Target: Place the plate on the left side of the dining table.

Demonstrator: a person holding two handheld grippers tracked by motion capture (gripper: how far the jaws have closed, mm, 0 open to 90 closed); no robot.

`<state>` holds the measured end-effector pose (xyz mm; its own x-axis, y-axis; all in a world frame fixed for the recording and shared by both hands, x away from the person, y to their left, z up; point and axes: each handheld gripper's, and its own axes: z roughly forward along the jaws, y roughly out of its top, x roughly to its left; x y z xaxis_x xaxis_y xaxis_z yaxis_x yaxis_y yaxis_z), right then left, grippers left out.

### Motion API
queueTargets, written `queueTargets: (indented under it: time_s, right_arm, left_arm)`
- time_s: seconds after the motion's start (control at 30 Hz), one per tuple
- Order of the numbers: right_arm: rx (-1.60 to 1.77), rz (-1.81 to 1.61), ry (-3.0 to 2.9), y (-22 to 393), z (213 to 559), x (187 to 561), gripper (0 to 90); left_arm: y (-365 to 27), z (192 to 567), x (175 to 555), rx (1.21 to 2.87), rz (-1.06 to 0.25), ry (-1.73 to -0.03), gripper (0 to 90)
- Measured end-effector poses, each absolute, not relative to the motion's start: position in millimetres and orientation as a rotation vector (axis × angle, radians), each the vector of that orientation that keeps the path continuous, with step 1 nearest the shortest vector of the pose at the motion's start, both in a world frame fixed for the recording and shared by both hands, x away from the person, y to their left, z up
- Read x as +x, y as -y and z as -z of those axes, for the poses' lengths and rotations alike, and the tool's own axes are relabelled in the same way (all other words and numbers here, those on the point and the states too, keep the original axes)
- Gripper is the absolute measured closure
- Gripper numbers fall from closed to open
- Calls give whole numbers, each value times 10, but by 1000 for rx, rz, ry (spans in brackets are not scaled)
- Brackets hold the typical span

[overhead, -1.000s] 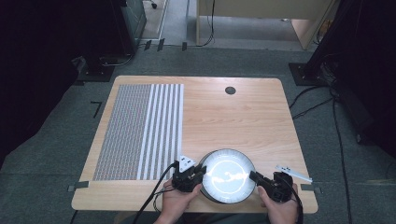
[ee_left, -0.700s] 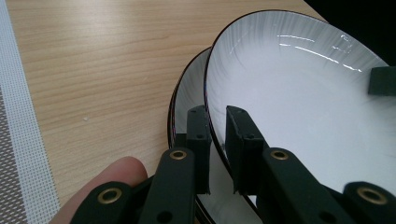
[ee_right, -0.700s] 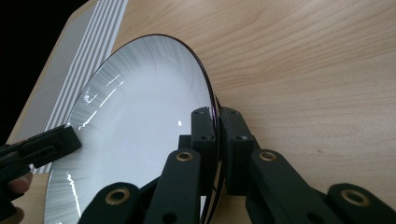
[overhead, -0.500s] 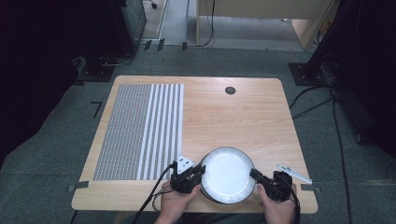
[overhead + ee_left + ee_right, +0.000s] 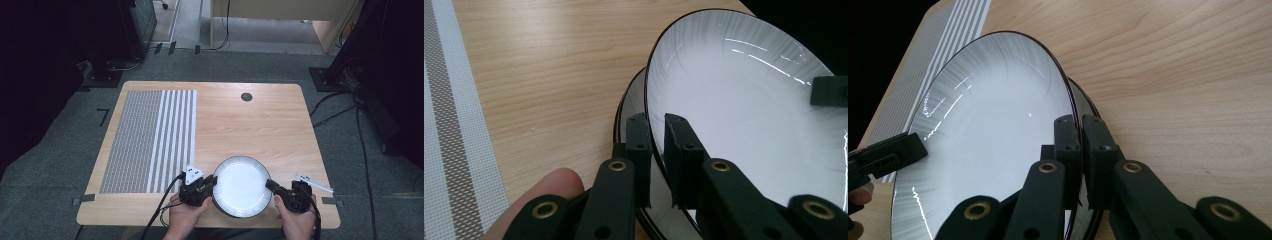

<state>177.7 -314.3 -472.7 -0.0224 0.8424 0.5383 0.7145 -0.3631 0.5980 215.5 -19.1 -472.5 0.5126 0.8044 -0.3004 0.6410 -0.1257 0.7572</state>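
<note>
Two hands come up from the near edge of the table (image 5: 260, 120), one on each side of a white plate (image 5: 242, 186). The left hand (image 5: 184, 219) holds the left gripper (image 5: 209, 185), which points toward the plate's left rim. The right hand (image 5: 296, 224) holds the right gripper (image 5: 272, 187), which points toward the plate's right rim.

In the left gripper view, the left gripper (image 5: 656, 125) has its jaws nearly together, and the plate's (image 5: 744, 110) dark rim sits between them. So it is pinching the plate. A fingertip (image 5: 551, 192) shows just beside the jaws at the bottom. The tip of the other gripper (image 5: 829, 90) touches the plate's far rim.

In the right gripper view, the right gripper (image 5: 1080, 127) also has its jaws nearly together on the plate's (image 5: 993, 130) rim. The other gripper's tip (image 5: 890, 152) is at the far rim.

The plate is tilted in both gripper views. A second plate (image 5: 631, 107) lies right under it, just past the jaws, and most of it is hidden. The same lower plate (image 5: 1085, 102) peeks out beside the right jaws.

A striped mat (image 5: 150, 137) lies well beyond the left gripper. Both wrists are cut off at the bottom of the high view.
</note>
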Motion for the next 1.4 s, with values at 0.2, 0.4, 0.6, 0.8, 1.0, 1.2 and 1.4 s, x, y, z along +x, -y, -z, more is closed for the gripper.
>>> queueTargets:
  time_s: [0.2,0.4,0.6,0.8,1.0,1.2,1.4]
  right_arm:
    - [2073,-1356,-1708,3051,4657,1845,873]
    - [2054,-1371,-1733,2943,4614,1913,874]
    - [2023,-1389,-1762,2759,4543,2024,873]
    - [1982,-1391,-1805,2518,4431,2179,873]
    - [1954,-1408,-1845,2292,4388,2341,874]
    - [1951,-1430,-1885,2067,4365,2501,874]
    - [1933,-1438,-1923,1836,4321,2652,874]
  left_arm:
    - [79,4631,2177,1826,-246,-1214,829]
    - [-52,4566,2207,1813,-256,-1232,834]
    - [-239,4490,2248,1777,-280,-1262,843]
    - [-478,4408,2315,1750,-311,-1284,844]
    - [-687,4348,2365,1736,-354,-1328,843]
    - [-905,4298,2418,1713,-390,-1360,845]
    - [-1093,4263,2466,1692,-407,-1381,846]
